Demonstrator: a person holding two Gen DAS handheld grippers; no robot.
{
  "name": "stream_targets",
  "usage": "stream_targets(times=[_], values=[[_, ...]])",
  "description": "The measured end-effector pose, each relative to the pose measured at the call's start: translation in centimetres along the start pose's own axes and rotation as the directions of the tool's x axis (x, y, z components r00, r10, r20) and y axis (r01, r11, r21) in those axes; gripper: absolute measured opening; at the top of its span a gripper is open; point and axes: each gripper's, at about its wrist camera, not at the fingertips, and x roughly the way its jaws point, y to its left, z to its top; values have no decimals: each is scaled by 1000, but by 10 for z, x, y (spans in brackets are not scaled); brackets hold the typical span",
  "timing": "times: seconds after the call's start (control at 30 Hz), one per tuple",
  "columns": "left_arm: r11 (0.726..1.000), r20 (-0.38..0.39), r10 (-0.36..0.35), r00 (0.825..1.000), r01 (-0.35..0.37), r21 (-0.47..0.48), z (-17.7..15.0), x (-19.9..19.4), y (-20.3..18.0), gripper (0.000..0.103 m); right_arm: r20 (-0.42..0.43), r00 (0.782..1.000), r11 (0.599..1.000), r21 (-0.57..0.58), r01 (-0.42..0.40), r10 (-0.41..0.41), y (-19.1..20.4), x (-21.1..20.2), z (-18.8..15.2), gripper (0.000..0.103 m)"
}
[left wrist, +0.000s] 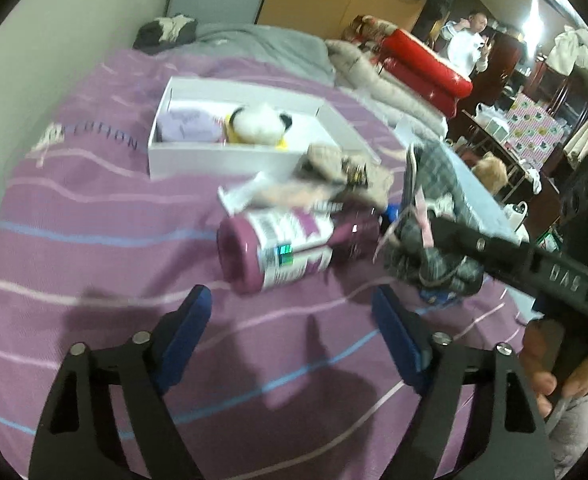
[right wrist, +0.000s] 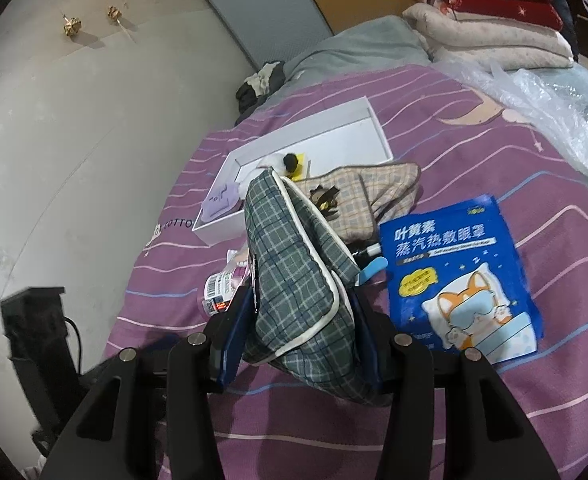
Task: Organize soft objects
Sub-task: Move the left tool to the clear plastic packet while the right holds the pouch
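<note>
Purple bedspread; right gripper clamps plaid pouch, left gripper agape; lift high, clear bottle, drop in box mid-frame.

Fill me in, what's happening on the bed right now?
The right gripper is shut on a grey plaid pouch and holds it up above the purple bedspread. The left gripper is open and holds nothing, pointing toward a purple bottle lying on its side. The white box already holds a white plush toy and a lilac item. A beige plaid pouch and a blue eye-mask packet lie on the bed.
</note>
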Motion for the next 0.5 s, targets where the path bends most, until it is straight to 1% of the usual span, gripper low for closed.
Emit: stream_targets(times=[0.03, 0.1, 0.13, 0.27, 0.4, 0.43, 0.5], values=[[1000, 1, -2, 1000, 3, -5, 6, 0, 1, 77, 3, 1000, 1000, 2, 0, 0, -1, -2, 1, 48], [1000, -12, -7, 1000, 7, -20, 19, 4, -2, 60, 8, 1000, 1000, 13, 2, -2, -4, -4, 4, 48], [999, -16, -20, 1000, 20, -25, 23, 4, -1, 58, 8, 1000, 1000, 16, 0, 0, -5, -5, 4, 48], [998, -21, -43, 999, 42, -43, 39, 13, -1, 58, 2, 1000, 1000, 22, -9, 9, -6, -4, 8, 48], [992, -51, -89, 995, 84, -89, 53, 23, -4, 58, -29, 1000, 1000, 18, -8, 8, -6, 2, 7, 48], [992, -65, -88, 994, 82, -94, 58, 28, -5, 58, -39, 999, 1000, 17, -9, 9, -6, 4, 6, 48], [995, -101, -57, 993, 48, -88, 67, 43, -8, 60, -57, 998, 1000, 11, -9, 9, -5, 9, 3, 48]])
